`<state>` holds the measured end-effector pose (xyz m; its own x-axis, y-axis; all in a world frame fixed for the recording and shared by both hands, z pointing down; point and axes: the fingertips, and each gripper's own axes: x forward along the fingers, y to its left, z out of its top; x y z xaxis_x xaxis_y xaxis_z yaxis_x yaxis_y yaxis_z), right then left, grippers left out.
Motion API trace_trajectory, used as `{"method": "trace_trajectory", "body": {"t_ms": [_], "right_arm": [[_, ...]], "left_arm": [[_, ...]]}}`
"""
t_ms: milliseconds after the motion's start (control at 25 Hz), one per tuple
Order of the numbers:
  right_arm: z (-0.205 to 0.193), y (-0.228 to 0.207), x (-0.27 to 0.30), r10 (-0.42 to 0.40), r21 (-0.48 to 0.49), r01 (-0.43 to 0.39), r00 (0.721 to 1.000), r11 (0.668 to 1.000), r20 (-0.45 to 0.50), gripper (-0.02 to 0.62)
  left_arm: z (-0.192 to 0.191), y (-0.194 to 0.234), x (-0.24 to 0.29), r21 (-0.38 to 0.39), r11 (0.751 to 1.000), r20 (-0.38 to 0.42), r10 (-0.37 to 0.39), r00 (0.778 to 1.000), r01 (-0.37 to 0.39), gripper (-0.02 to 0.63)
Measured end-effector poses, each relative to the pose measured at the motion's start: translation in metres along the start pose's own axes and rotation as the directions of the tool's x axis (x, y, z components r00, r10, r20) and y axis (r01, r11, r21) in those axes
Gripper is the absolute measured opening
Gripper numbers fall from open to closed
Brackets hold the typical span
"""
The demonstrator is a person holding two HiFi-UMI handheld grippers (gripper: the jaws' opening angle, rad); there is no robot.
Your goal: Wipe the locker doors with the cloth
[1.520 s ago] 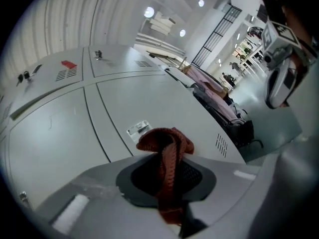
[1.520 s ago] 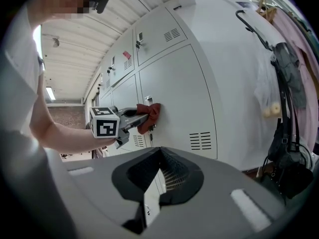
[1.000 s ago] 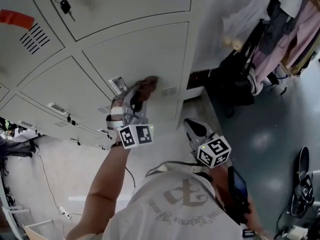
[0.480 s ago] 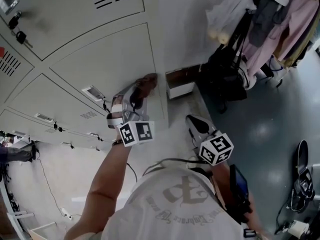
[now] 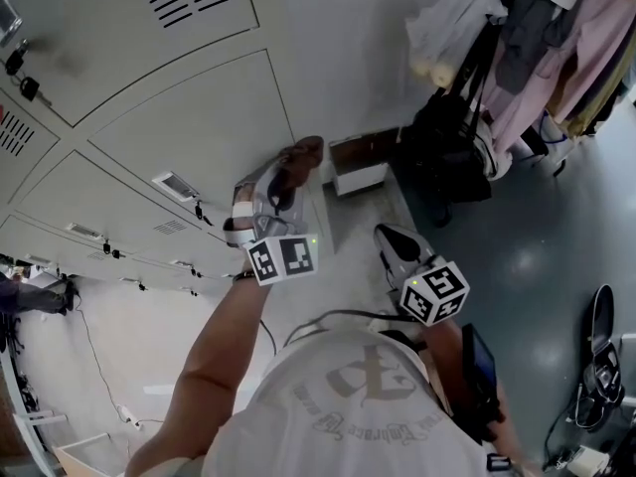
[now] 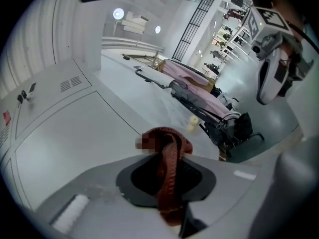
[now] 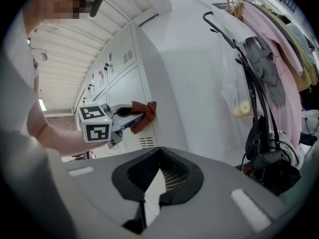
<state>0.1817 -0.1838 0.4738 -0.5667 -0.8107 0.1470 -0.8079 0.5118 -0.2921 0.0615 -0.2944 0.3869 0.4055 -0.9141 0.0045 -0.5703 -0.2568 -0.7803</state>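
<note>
The left gripper (image 5: 286,177), clamped on the cloth (image 5: 303,153), meets the locker door (image 5: 189,117) at its right edge, the unwiped panel spreading toward ten o'clock, while the right gripper (image 5: 390,243) hangs closed and empty.

Cloth (image 5: 301,157): reddish-brown, bunched, clamped in the left gripper (image 5: 288,172), held at one door's right edge.
Locker doors (image 5: 189,117): pale grey metal, shut, fitted with vent slots.

Glossy grey floor (image 5: 556,266) catching soft spots of light. Garments crowd a clothes rack (image 5: 566,58) at right, dark bags (image 5: 452,167) slumped beneath, against a plain white wall (image 5: 368,38).
</note>
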Motion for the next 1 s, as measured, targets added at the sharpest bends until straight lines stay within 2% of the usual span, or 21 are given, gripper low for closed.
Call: {"method": "trace_trajectory", "body": {"t_ms": [160,240,320,440,560,640,680,800,920,1000], "right_arm": [[0.0,-0.003,0.0,0.014,0.002,-0.014,1.0,1.0,-0.007,0.008],[0.002,-0.005,0.0,0.018,-0.003,-0.018,1.0,1.0,-0.011,0.008],[0.002,-0.004,0.002,0.026,-0.009,-0.026,1.0,1.0,-0.017,0.008],[0.003,0.0,0.008,0.045,-0.024,-0.045,0.999,0.999,-0.028,0.008],[0.006,0.007,0.014,0.067,-0.039,-0.068,0.997,0.997,-0.033,0.008],[0.006,0.013,0.018,0.085,-0.043,-0.086,0.996,0.995,-0.041,0.008],[0.004,0.016,0.021,0.094,-0.043,-0.096,0.995,0.995,-0.047,0.008],[-0.002,0.024,0.026,0.116,-0.042,-0.119,0.991,0.992,-0.068,0.008],[-0.005,0.031,0.031,0.133,-0.046,-0.137,0.988,0.989,-0.079,0.008],[-0.005,0.034,0.035,0.143,-0.05,-0.148,0.986,0.988,-0.083,0.008]], "left_arm": [[-0.013,-0.028,0.005,-0.037,0.999,-0.032,-0.038,0.999,0.037,0.067],[-0.019,-0.037,0.007,-0.101,0.994,-0.037,-0.04,0.998,0.037,0.067],[-0.03,-0.038,0.004,-0.179,0.984,-0.039,-0.007,0.999,0.0,0.067],[-0.058,-0.031,-0.008,-0.307,0.948,-0.073,0.065,0.995,-0.084,0.067],[-0.08,-0.02,-0.022,-0.43,0.89,-0.126,0.105,0.986,-0.15,0.067],[-0.091,-0.006,-0.033,-0.502,0.843,-0.15,0.134,0.98,-0.192,0.068],[-0.096,0.001,-0.038,-0.545,0.81,-0.163,0.149,0.975,-0.215,0.067],[-0.115,0.013,-0.051,-0.664,0.695,-0.209,0.182,0.961,-0.276,0.067],[-0.13,0.026,-0.064,-0.741,0.585,-0.244,0.223,0.944,-0.33,0.067],[-0.14,0.037,-0.073,-0.788,0.497,-0.267,0.253,0.93,-0.362,0.067]]}}
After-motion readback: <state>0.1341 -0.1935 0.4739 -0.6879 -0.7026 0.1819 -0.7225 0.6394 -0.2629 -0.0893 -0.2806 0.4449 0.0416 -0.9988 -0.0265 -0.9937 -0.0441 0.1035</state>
